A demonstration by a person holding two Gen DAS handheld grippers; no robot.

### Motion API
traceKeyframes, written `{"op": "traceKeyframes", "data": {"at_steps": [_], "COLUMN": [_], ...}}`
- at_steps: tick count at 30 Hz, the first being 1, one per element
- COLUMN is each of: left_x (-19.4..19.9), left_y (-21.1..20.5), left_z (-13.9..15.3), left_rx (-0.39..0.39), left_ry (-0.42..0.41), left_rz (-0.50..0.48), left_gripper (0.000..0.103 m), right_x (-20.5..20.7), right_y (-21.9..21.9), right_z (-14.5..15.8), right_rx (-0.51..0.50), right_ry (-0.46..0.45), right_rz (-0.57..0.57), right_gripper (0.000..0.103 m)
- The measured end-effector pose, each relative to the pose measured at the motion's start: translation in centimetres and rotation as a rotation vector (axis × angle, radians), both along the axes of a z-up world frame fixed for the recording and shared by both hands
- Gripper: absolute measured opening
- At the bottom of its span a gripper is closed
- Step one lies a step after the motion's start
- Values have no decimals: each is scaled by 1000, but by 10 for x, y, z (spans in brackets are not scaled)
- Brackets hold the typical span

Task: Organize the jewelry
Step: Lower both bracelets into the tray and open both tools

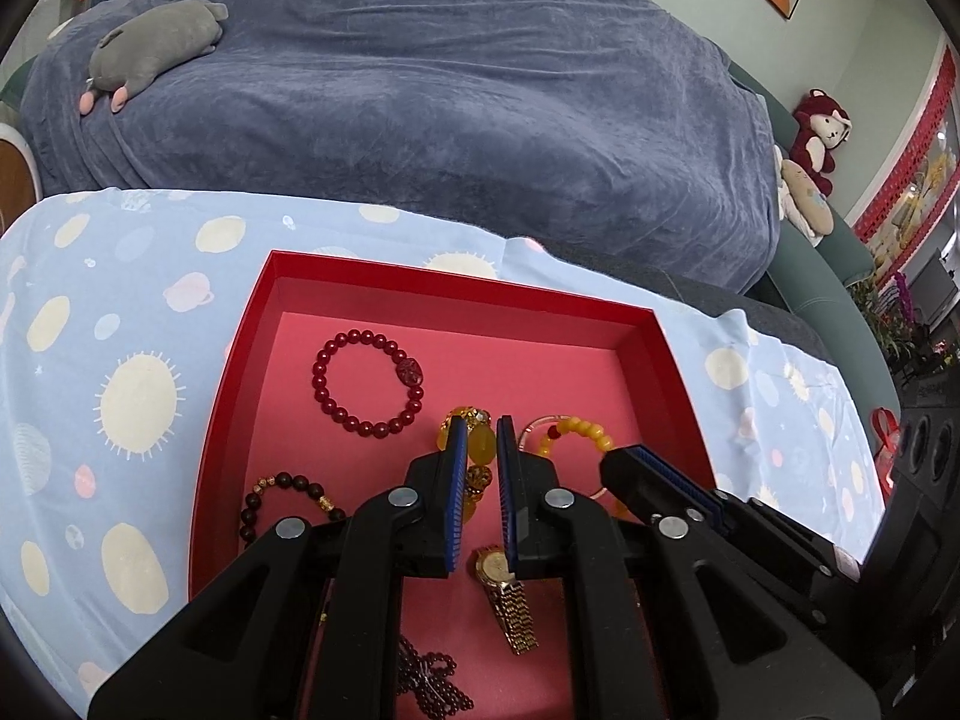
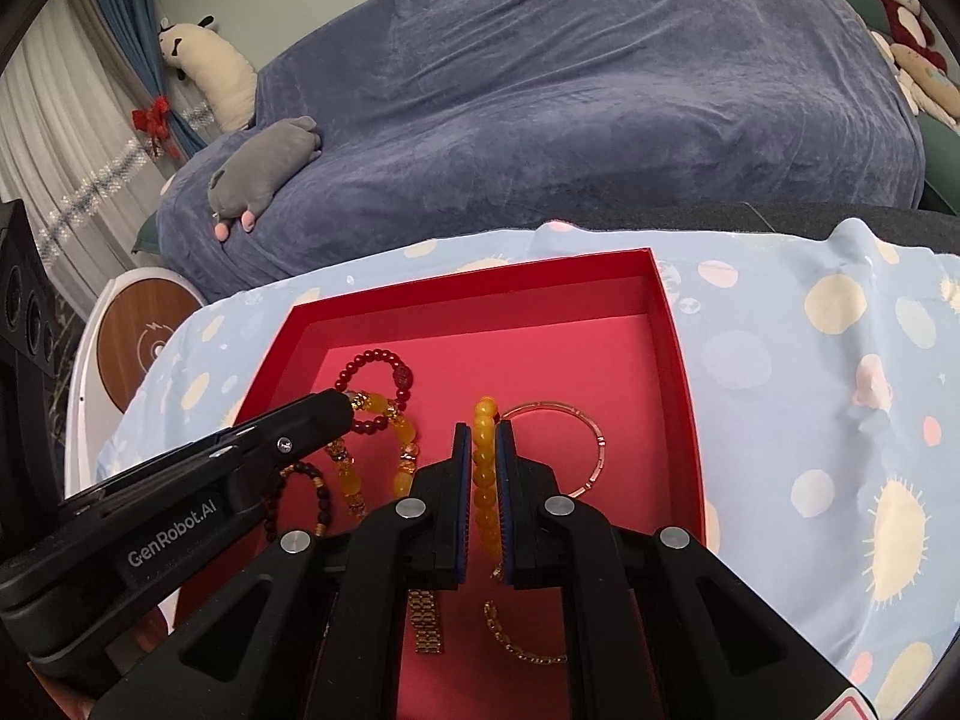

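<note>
Over red tray [image 1: 246, 360]: left gripper [image 1: 482, 426] and right gripper [image 2: 482, 429] nearly closed, empty; red bead bracelet [image 1: 366, 381] beyond them.

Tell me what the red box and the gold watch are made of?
The red box looks like stiff cardboard with a matte finish: thin straight walls, sharp folded corners, no shine. The gold watch looks like shiny gold-coloured metal, since its band is made of small glinting links. Whether it is real gold cannot be told.
</note>
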State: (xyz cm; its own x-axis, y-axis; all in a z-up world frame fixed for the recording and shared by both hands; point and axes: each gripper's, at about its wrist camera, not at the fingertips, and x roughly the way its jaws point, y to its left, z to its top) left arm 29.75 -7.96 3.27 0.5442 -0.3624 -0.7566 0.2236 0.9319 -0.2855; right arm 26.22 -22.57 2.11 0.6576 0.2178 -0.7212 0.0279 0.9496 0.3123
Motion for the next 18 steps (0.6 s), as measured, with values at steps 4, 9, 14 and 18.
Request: {"op": "traceKeyframes", "data": {"at_steps": [4,9,14,18], "left_x": [-1,-5,-13,-21], "left_y": [0,3,6,9], "left_z": [2,8,14,19], "left_rx": [13,22,23,19], "left_ry": [-18,-40,-40,-43], "left_rz": [17,43,37,37], "left_gripper": [12,37,37,37], "right_x": [-4,-12,-22,-30], "right_y": [-1,-1,-2,0], "right_z": [1,7,16,23], "right_rx": [-10,-16,-14,-10], "right_ry": [-9,-28,-41,-47], "right_rz": [-11,-18,-20,-19], "right_gripper": [14,26,27,27]}}
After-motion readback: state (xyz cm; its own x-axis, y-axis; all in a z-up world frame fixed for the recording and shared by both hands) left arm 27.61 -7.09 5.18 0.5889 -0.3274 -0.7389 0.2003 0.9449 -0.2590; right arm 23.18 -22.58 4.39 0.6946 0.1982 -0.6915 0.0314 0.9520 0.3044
